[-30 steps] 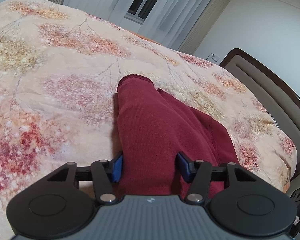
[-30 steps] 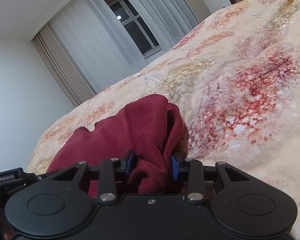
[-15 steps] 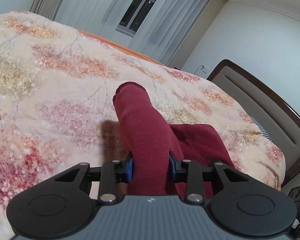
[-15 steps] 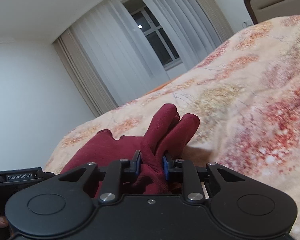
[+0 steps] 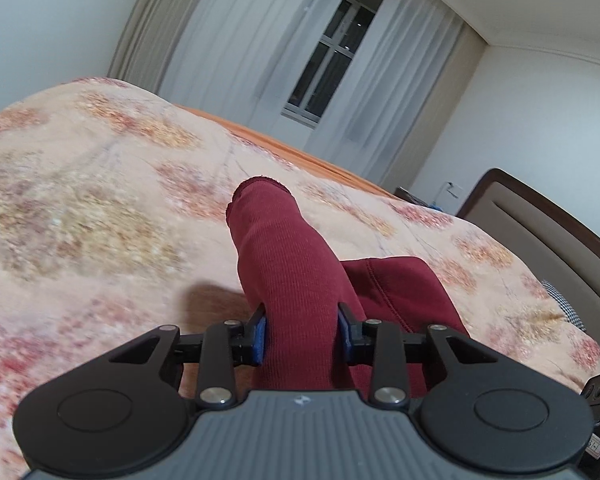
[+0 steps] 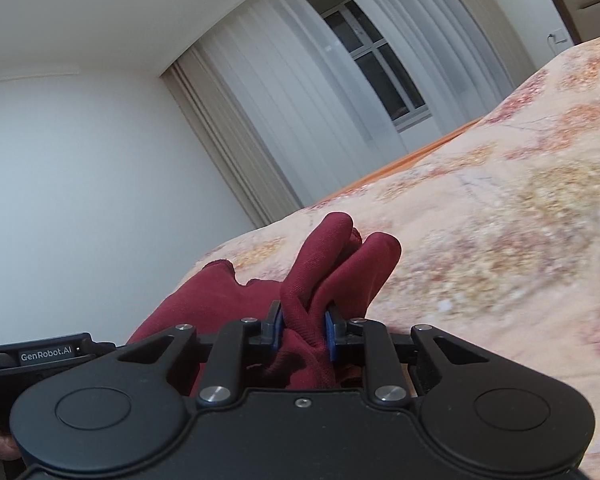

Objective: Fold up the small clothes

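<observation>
A dark red knit garment (image 5: 288, 264) lies on a floral bedspread (image 5: 100, 208). In the left wrist view my left gripper (image 5: 301, 334) is shut on a ribbed tube of that cloth, whose cuffed end sticks up ahead of the blue pads. The right wrist view has my right gripper (image 6: 303, 330) shut on a bunched fold of the same red garment (image 6: 332, 264), two rounded lobes rising past the pads. Both held parts are lifted off the bed. The rest of the cloth trails down to the bedspread (image 6: 500, 240).
A curtained window (image 5: 332, 68) stands beyond the far side of the bed. A dark wooden headboard (image 5: 540, 220) lines the right edge in the left wrist view. The other gripper's body (image 6: 44, 356) shows at the left of the right wrist view.
Both grippers closed on the red cloth, then rose and tilted up with it. The bed now sits lower in both views and more window and wall shows.
</observation>
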Demonstrator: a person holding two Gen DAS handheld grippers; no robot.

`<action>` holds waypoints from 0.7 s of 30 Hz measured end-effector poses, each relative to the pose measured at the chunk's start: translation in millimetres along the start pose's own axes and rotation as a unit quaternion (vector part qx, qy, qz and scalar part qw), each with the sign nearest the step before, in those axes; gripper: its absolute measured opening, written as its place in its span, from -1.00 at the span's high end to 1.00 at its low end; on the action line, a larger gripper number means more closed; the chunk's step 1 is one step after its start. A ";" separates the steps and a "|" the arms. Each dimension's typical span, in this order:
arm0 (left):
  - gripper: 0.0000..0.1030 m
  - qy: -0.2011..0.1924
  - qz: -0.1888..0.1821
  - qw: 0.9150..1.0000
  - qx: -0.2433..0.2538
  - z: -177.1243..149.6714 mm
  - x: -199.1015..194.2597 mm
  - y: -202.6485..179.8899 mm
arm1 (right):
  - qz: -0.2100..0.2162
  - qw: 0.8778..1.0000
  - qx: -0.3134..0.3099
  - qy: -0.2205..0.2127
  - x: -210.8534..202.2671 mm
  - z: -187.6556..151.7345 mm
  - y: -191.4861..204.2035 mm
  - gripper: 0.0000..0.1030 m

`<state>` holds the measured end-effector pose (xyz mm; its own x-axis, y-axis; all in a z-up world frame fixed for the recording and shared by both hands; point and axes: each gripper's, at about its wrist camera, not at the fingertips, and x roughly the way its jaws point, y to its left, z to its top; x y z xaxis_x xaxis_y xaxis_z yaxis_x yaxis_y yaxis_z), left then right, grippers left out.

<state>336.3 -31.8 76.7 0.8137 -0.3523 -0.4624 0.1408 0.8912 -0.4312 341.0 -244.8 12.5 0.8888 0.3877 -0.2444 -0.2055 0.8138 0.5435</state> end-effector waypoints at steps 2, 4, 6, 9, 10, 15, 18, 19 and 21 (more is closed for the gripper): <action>0.28 -0.003 0.009 1.000 -0.005 2.4 -1.6 11.0 | 0.003 1.000 -0.003 0.007 9.9 -3.2 8.1 0.58; 0.28 -0.002 0.014 1.000 -0.012 1.9 -1.4 22.5 | 0.002 1.000 -0.006 0.016 18.4 -7.1 13.0 0.58; 0.28 0.003 0.016 1.000 -0.020 -1.4 1.3 33.0 | -0.006 1.000 -0.009 0.028 25.4 -12.4 13.4 0.58; 0.28 0.017 0.018 0.999 -0.033 -11.7 8.9 46.1 | -0.036 0.998 -0.020 0.044 31.9 -20.7 12.2 0.57; 0.28 0.019 0.022 0.999 -0.035 -15.5 10.8 49.1 | -0.044 0.998 -0.021 0.046 32.1 -23.5 10.7 0.57; 0.09 0.025 0.032 0.998 -0.050 -26.4 11.4 61.9 | -0.075 0.994 -0.041 0.063 31.7 -28.2 1.3 0.33; -0.22 0.027 0.045 0.998 -0.047 -27.9 8.0 62.7 | -0.088 0.992 -0.059 0.061 26.7 -30.8 2.8 0.14; -0.43 0.024 0.049 0.997 -0.046 -28.5 5.6 62.4 | -0.092 0.992 -0.065 0.058 23.5 -30.9 3.9 0.03; -0.63 0.016 0.059 0.997 -0.043 -28.5 -1.4 60.1 | -0.095 0.991 -0.076 0.051 16.5 -30.4 6.1 -0.37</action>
<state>327.6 14.1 29.3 0.8033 -0.2566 -0.5374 -0.0046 0.8997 -0.4365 342.0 -220.3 -12.7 0.8732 0.2563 -0.4146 -0.1045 0.9293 0.3543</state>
